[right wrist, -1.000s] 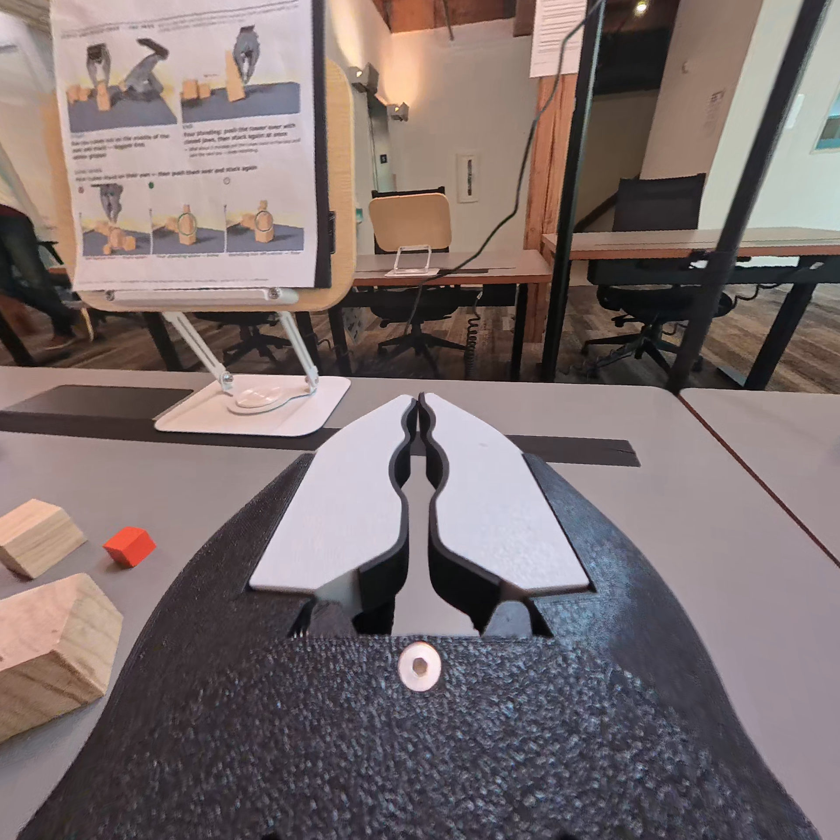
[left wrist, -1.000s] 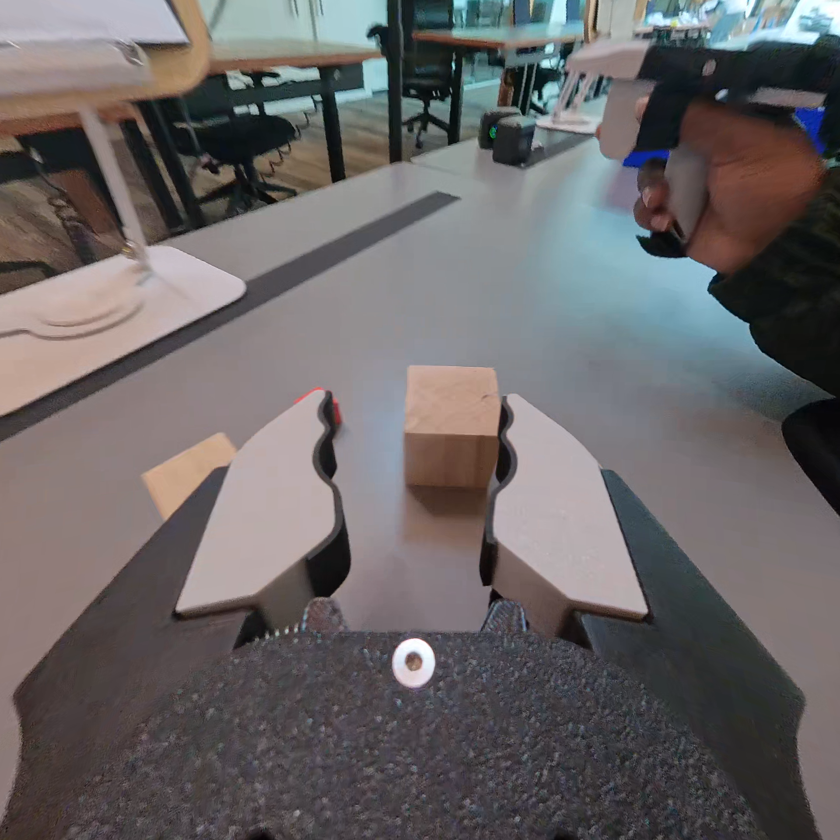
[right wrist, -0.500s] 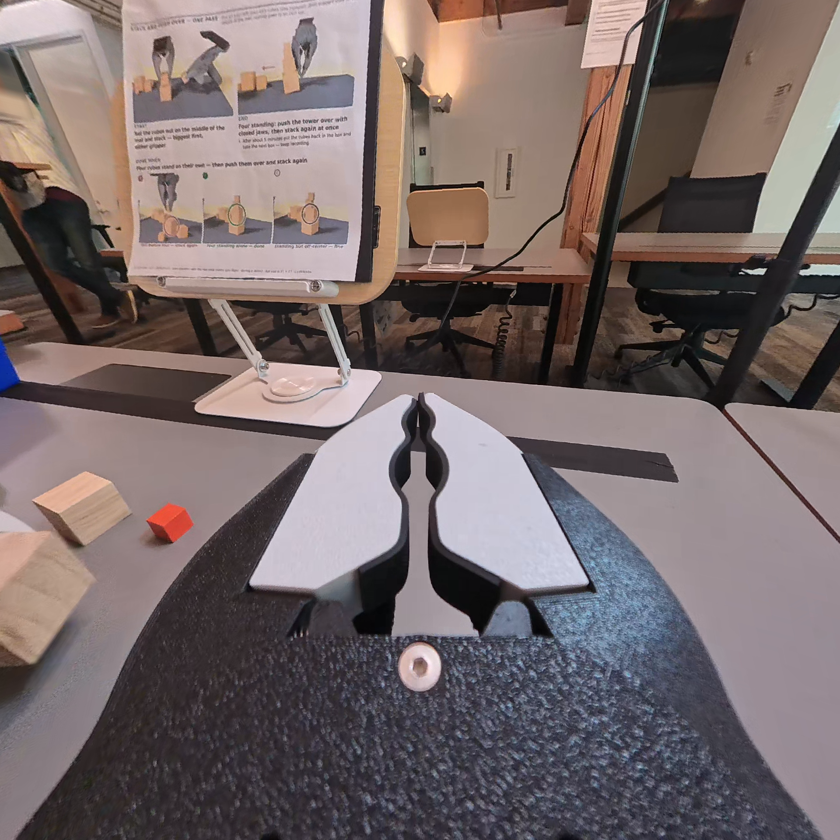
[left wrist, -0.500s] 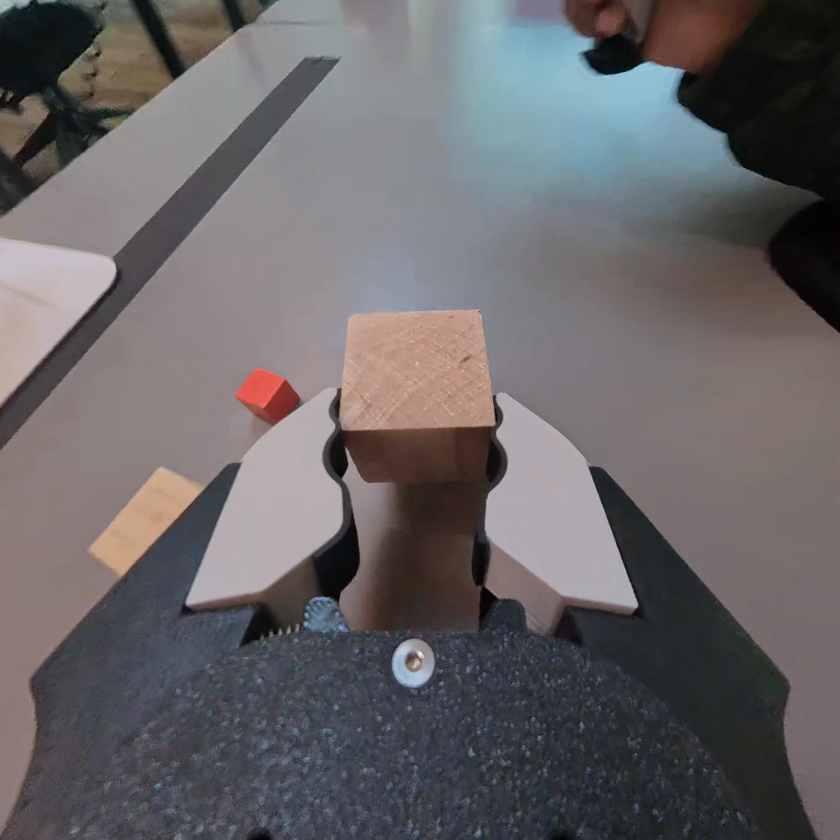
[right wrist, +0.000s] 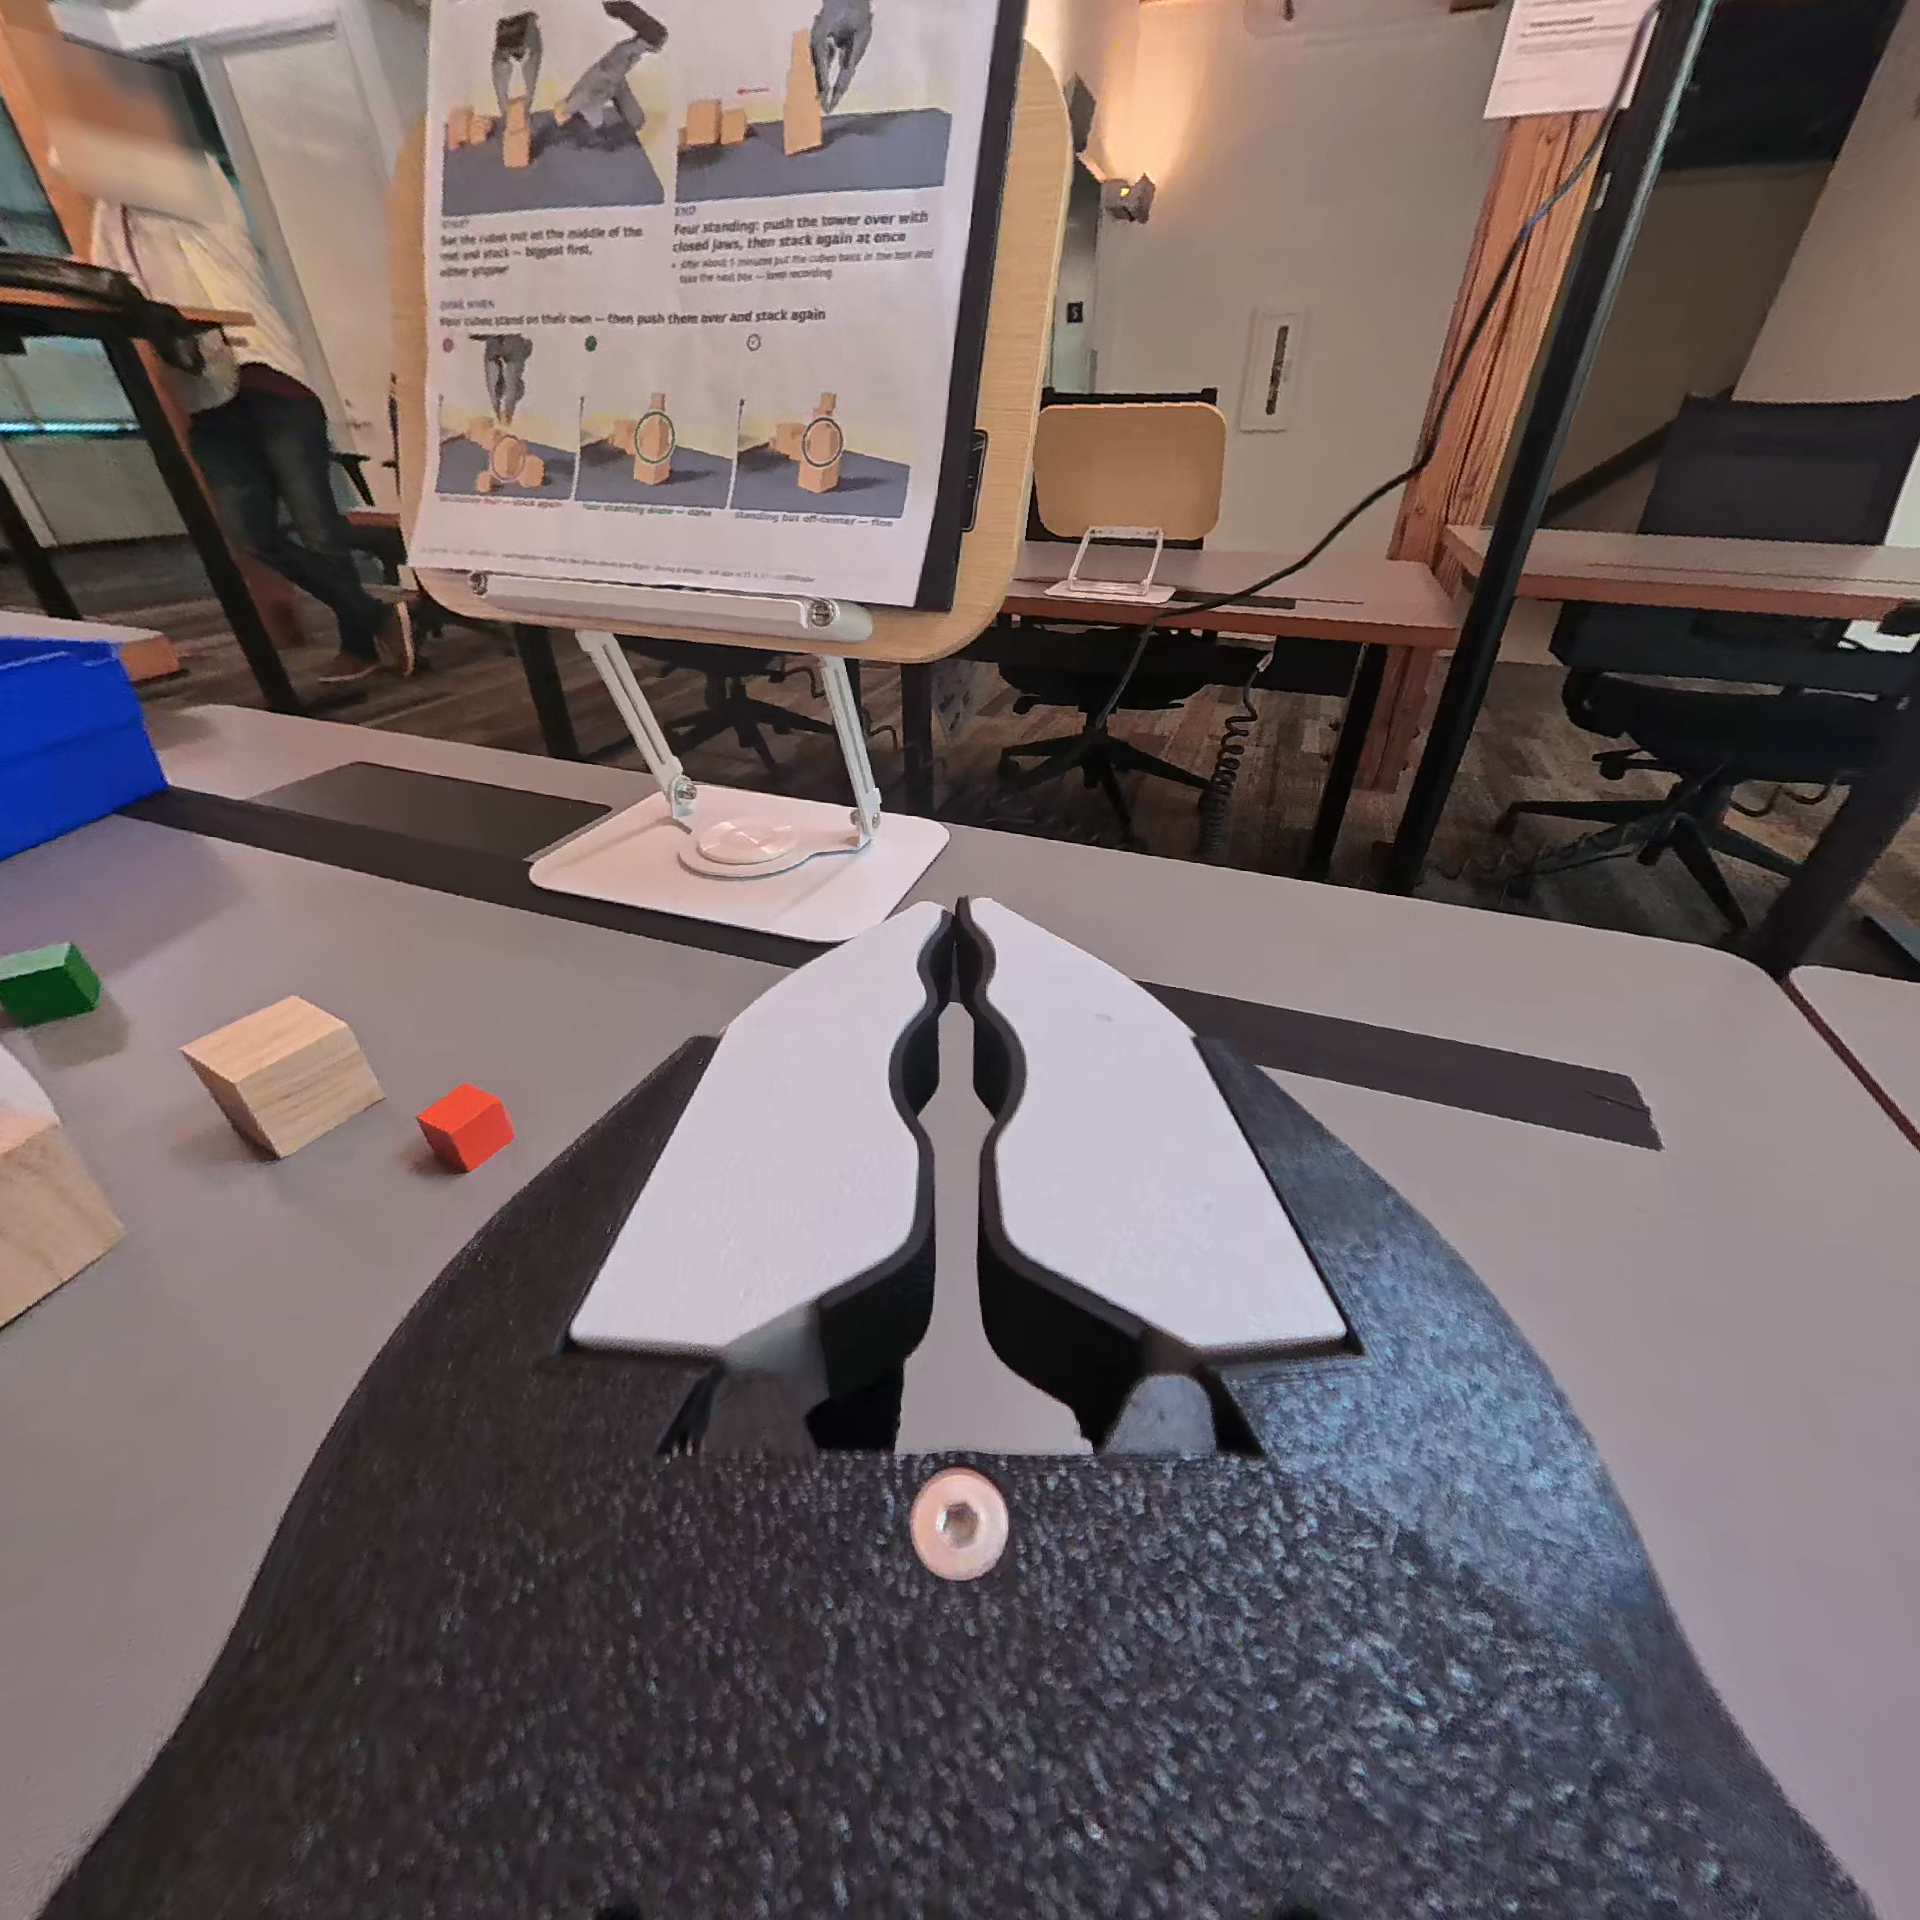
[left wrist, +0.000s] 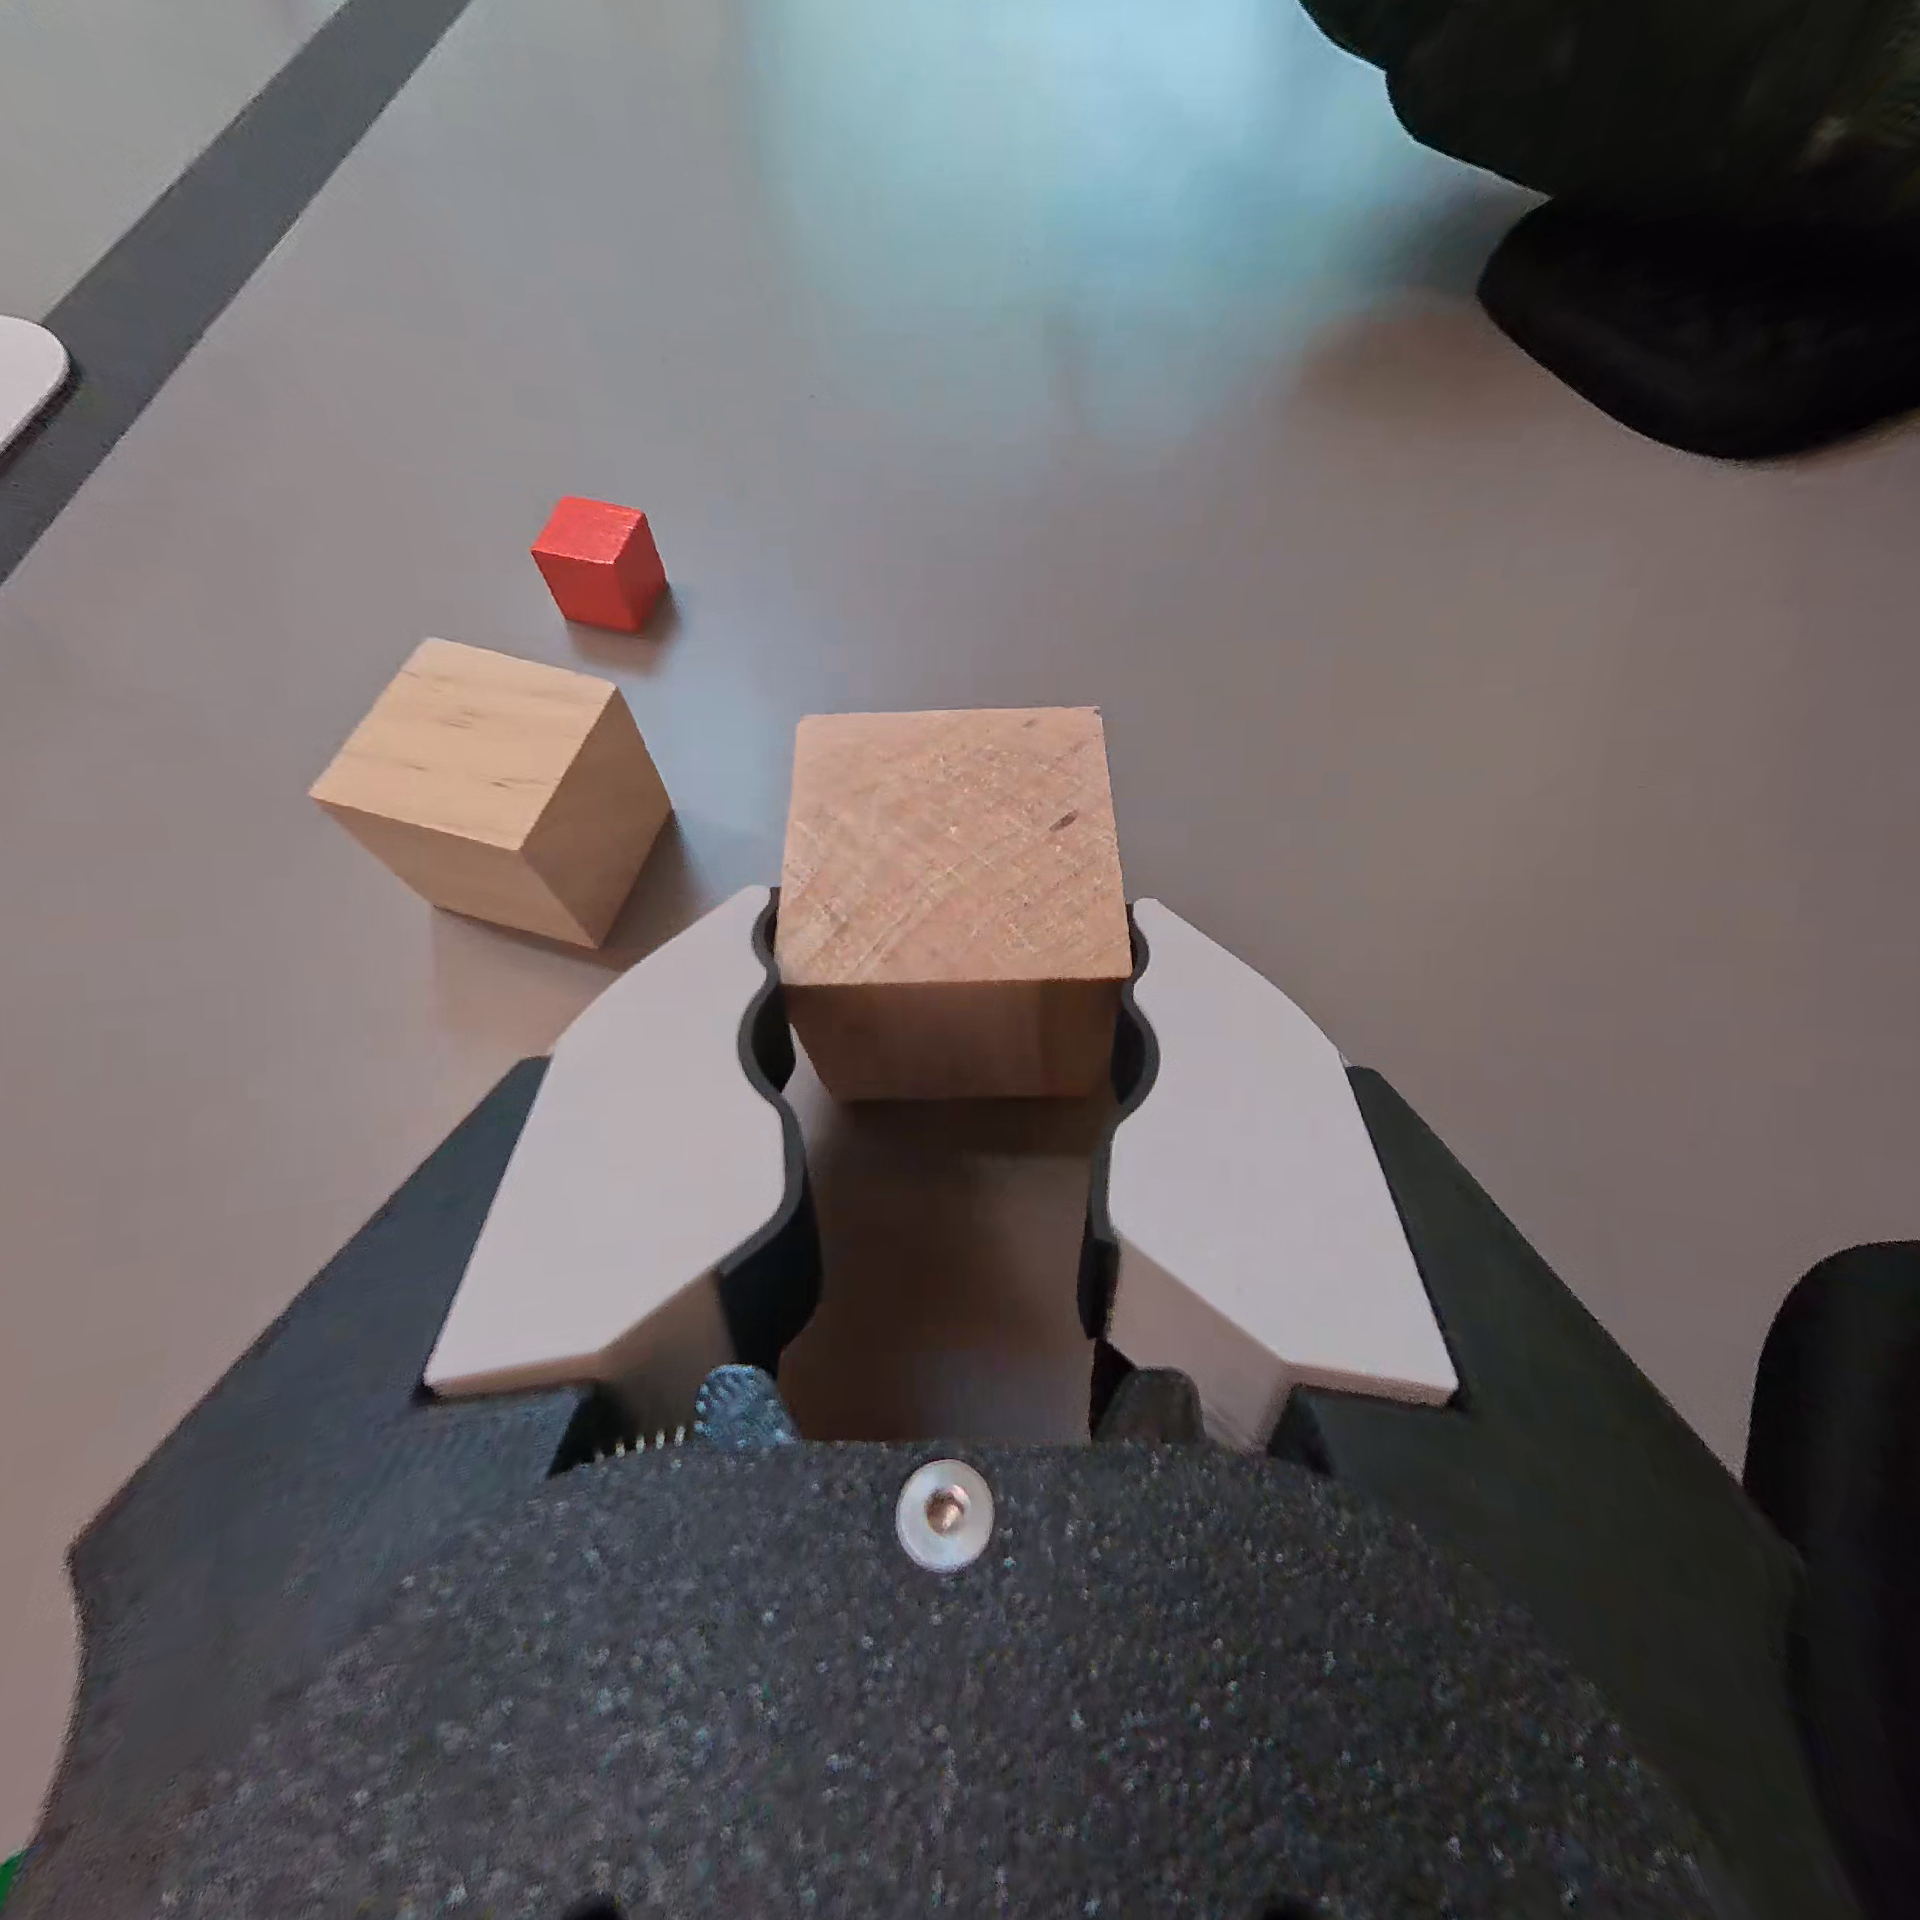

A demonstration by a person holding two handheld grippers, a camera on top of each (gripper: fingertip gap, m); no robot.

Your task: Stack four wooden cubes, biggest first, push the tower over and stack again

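My left gripper [left wrist: 951, 914] grips a large, scuffed brown wooden cube [left wrist: 951, 847], a pad pressed to each side face; the cube looks lifted clear of the grey tabletop [left wrist: 1351, 831], with shadow under it. Just ahead and to the left of those fingers a paler wooden cube [left wrist: 488, 790] rests on the table, and a little beyond it a small red cube [left wrist: 600, 561]. My right gripper [right wrist: 956, 914] has its jaws brought together on nothing and hangs over bare table, well apart from the blocks. To its left, nearest first, I see the red cube [right wrist: 465, 1125], the pale cube [right wrist: 281, 1073], then a small green cube [right wrist: 47, 982] and a blue bin [right wrist: 62, 727]. Straight ahead stands a white stand [right wrist: 743, 857] holding a printed sheet [right wrist: 707, 281]. As it lies, no block sits on another: one cube is in hand and three are loose
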